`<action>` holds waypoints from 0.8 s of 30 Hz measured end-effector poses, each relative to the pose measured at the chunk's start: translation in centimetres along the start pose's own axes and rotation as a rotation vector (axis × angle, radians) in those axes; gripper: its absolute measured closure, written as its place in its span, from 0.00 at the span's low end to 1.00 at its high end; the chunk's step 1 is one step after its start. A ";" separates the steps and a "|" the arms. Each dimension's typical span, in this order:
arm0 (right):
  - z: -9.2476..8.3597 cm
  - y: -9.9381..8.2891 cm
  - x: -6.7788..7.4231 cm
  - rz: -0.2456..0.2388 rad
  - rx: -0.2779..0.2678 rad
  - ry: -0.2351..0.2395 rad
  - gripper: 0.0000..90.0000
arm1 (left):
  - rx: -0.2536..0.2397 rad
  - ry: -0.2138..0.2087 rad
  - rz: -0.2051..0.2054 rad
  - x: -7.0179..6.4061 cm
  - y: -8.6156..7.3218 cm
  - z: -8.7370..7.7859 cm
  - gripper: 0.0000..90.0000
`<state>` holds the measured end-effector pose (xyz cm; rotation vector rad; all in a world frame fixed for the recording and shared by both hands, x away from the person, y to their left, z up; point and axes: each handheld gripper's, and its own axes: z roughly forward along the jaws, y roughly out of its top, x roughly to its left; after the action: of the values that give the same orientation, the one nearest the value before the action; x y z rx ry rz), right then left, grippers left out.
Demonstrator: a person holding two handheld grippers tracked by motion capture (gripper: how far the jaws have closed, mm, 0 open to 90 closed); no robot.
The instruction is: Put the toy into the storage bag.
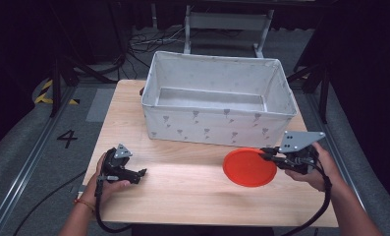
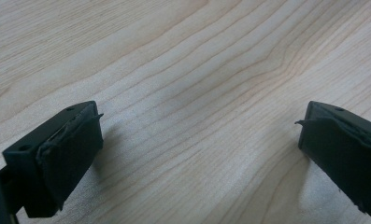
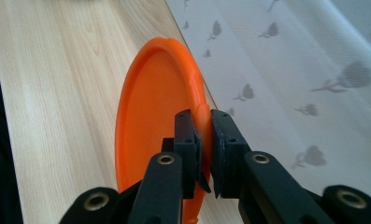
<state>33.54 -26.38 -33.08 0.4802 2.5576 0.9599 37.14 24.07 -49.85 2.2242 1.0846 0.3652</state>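
Up top, the wooden bench (image 1: 182,182) takes most of the high view, w/ grey floor (image 1: 30,142) round it and a "4" marked on the floor at left.

Next biggest: a white fabric bin (image 1: 217,123) w/ small grey flower prints, open top, sitting on the far half of the bench, roughly centre-right. Inside looks bare as far as the high view reaches. In the right gripper view its printed wall (image 3: 286,74) runs just beside the plate.

Then the orange plate (image 1: 250,167), round, raised rim, on the bench just in front of the bin's near wall, toward the right. Right gripper view has it (image 3: 155,116) seen nearly edge-on, inner face to the left.

Right tongs (image 1: 267,154), held in the person's right hand (image 1: 316,169), reach in from the right; grey three-cornered plate on top. Right gripper view: tongs (image 3: 202,140) narrow, closed on the plate's rim, one jaw each side of it.

Left tongs (image 1: 141,173), in the left hand (image 1: 106,179), sit low over the bench at front left, well apart from plate and bin. Left gripper view: tongs (image 2: 199,140) wide, nothing between the jaws, just bare wood grain under them.
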 end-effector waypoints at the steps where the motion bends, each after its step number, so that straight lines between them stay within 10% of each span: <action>1: -0.5 0.2 -0.2 0.000 0.009 -0.007 0.92 | 0.000 0.000 0.000 0.0 0.0 0.0 0.00; 24: -6.3 3.3 -1.8 -0.049 0.027 -0.065 0.92 | -0.005 0.017 0.002 0.0 0.0 0.0 0.00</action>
<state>32.86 -28.32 -26.01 0.4467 2.5152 0.8796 37.09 24.06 -49.83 2.2214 1.0896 0.3875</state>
